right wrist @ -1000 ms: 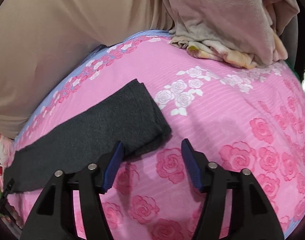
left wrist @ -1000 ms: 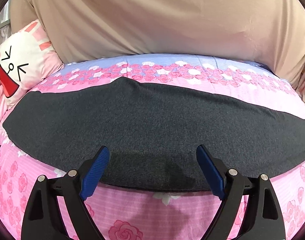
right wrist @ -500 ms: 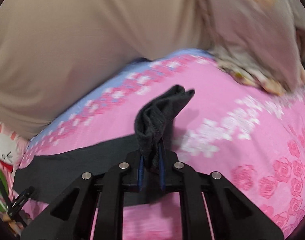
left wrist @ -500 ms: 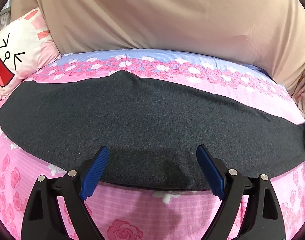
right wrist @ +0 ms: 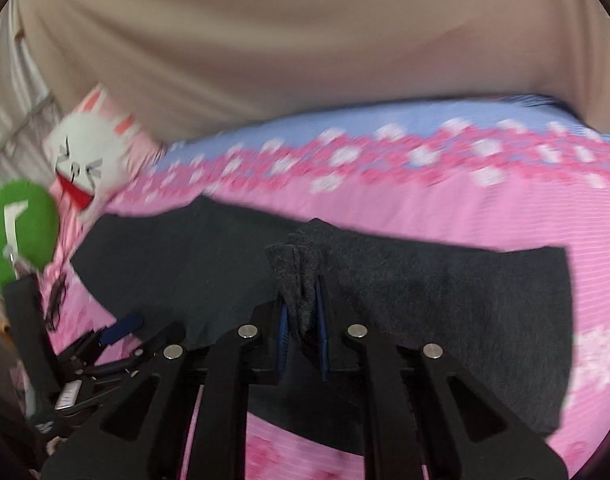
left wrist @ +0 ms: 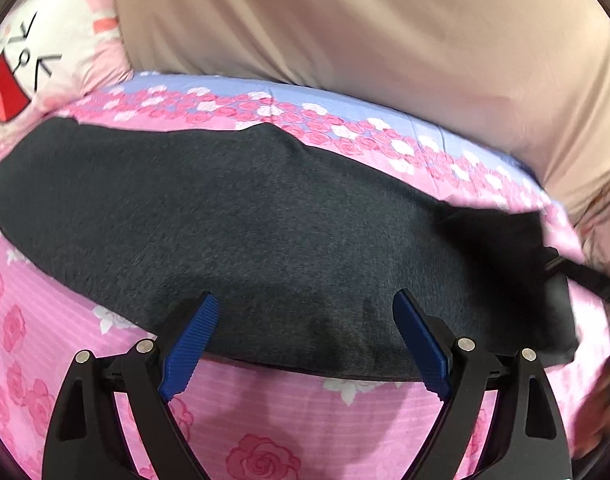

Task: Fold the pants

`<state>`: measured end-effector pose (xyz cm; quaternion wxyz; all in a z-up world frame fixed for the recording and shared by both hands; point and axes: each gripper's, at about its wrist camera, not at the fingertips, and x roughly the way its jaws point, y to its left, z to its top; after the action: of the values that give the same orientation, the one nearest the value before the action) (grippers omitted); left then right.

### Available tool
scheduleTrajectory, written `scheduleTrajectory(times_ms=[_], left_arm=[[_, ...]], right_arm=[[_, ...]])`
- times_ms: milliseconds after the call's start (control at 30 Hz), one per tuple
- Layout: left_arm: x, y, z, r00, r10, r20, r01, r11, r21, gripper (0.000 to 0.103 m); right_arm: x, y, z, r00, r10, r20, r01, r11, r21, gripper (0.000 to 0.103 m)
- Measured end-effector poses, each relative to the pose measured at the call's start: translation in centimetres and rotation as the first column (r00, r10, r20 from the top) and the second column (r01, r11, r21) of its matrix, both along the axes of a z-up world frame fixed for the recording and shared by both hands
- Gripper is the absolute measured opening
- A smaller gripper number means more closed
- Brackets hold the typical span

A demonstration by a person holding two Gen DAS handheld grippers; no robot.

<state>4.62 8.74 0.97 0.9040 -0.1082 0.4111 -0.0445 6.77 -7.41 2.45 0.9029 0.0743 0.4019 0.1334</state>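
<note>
Dark grey pants point(left wrist: 245, 232) lie flat across a pink rose bedsheet point(left wrist: 305, 420). My left gripper point(left wrist: 305, 336) is open and empty, its blue pads straddling the near edge of the pants. My right gripper point(right wrist: 301, 312) is shut on the bunched leg end of the pants point(right wrist: 297, 268) and holds it raised over the rest of the pants point(right wrist: 445, 300), so the leg is doubled over. The right gripper's black body also shows at the far right of the left wrist view point(left wrist: 585, 276). The left gripper shows at lower left of the right wrist view point(right wrist: 121, 328).
A white and pink cartoon pillow point(left wrist: 45, 48) sits at the bed's far left, also in the right wrist view point(right wrist: 93, 152). A green plush point(right wrist: 17, 232) lies beside it. A beige curtain point(left wrist: 345, 20) hangs behind the bed.
My right gripper closed on the leg end, lifted it, and has carried it leftward over the pants. My left gripper stayed open at the near edge, its view shifting slightly.
</note>
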Motion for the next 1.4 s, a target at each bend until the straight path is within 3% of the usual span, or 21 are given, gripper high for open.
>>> scheduleTrajectory(times_ms=[100, 200, 267, 333, 400, 467, 533, 633, 733, 767, 833, 933, 1067, 1167, 1233, 1300, 1367, 1400], left_arm=[[-0.3, 1.2, 0.1, 1.0, 0.013, 0.003, -0.013, 0.999, -0.051, 0.086], [-0.7, 2.0, 0.3, 1.0, 0.017, 0.008, -0.017, 0.997, -0.081, 0.086], [-1.1, 2.8, 0.3, 1.0, 0.02, 0.015, -0.019, 0.994, -0.108, 0.086], [-1.5, 3.5, 0.4, 0.999, 0.027, 0.021, -0.024, 0.99, -0.136, 0.086], [-1.5, 3.8, 0.4, 0.999, 0.041, 0.02, -0.038, 0.988, -0.15, 0.086], [-1.4, 3.6, 0.4, 0.999, 0.037, 0.015, -0.035, 0.989, -0.144, 0.086], [-1.5, 3.1, 0.5, 0.999, 0.025, 0.021, -0.022, 0.992, -0.122, 0.086], [-1.5, 2.3, 0.7, 1.0, 0.012, 0.027, -0.01, 0.996, -0.086, 0.086], [-1.5, 2.1, 0.7, 1.0, 0.011, 0.029, -0.008, 0.997, -0.077, 0.086], [-1.5, 2.1, 0.7, 1.0, 0.013, 0.029, -0.011, 0.997, -0.078, 0.086], [-1.5, 2.3, 0.7, 0.999, 0.02, 0.029, -0.017, 0.996, -0.083, 0.086], [-1.5, 2.6, 0.7, 0.999, 0.033, 0.032, -0.029, 0.995, -0.095, 0.086], [-2.0, 3.0, 1.1, 0.998, 0.043, 0.037, -0.039, 0.995, -0.097, 0.086], [-3.1, 2.9, 2.0, 0.998, 0.034, 0.06, -0.032, 0.999, -0.043, 0.086], [-3.9, 3.0, 2.6, 0.997, 0.021, 0.078, -0.02, 1.0, -0.018, 0.086], [-4.3, 3.2, 3.0, 0.997, 0.007, 0.083, -0.005, 1.0, -0.017, 0.086], [-4.5, 3.4, 3.2, 0.996, -0.003, 0.084, 0.005, 1.0, -0.027, 0.086], [-4.5, 3.4, 3.1, 0.996, -0.008, 0.086, 0.01, 1.0, -0.023, 0.086]], right_arm=[[0.7, 2.7, -2.7, 0.998, 0.039, -0.058, -0.041, 0.998, -0.037, 0.015], [-1.1, 2.3, -1.9, 0.998, 0.043, -0.037, -0.044, 0.998, -0.036, 0.022], [-3.8, 0.1, 0.1, 0.999, 0.039, 0.018, -0.039, 0.999, 0.012, 0.037], [-6.4, -2.9, 1.9, 0.995, -0.036, 0.095, 0.036, 0.999, -0.004, 0.071], [-8.7, -7.0, 2.3, 0.98, -0.154, 0.123, 0.157, 0.987, -0.018, 0.076], [-9.8, -11.0, 1.2, 0.963, -0.259, 0.078, 0.259, 0.966, 0.006, 0.076], [-9.7, -14.7, -1.0, 0.937, -0.348, -0.026, 0.349, 0.934, 0.076, 0.073], [-8.4, -15.7, -3.7, 0.932, -0.351, -0.094, 0.36, 0.925, 0.119, 0.072], [-7.7, -14.7, -4.3, 0.936, -0.348, -0.061, 0.353, 0.928, 0.118, 0.073], [-7.3, -14.2, -4.3, 0.941, -0.333, -0.058, 0.338, 0.93, 0.144, 0.065], [-6.9, -14.0, -4.3, 0.936, -0.347, -0.057, 0.351, 0.926, 0.136, 0.02], [-7.1, -13.6, -3.8, 0.937, -0.349, -0.01, 0.347, 0.93, 0.121, 0.012], [-8.7, -15.3, -0.8, 0.907, -0.406, 0.114, 0.407, 0.913, 0.008, 0.01], [-9.7, -17.5, 0.5, 0.909, -0.399, 0.119, 0.403, 0.915, -0.008, 0.009], [-10.9, -19.0, 1.3, 0.885, -0.44, 0.154, 0.455, 0.887, -0.08, 0.009], [-12.5, -22.4, 1.6, 0.85, -0.509, 0.14, 0.52, 0.852, -0.057, 0.009], [-13.5, -25.1, 0.7, 0.835, -0.542, 0.091, 0.547, 0.836, -0.046, 0.01], [-13.9, -26.3, -0.3, 0.826, -0.56, 0.058, 0.563, 0.824, -0.057, 0.016]])
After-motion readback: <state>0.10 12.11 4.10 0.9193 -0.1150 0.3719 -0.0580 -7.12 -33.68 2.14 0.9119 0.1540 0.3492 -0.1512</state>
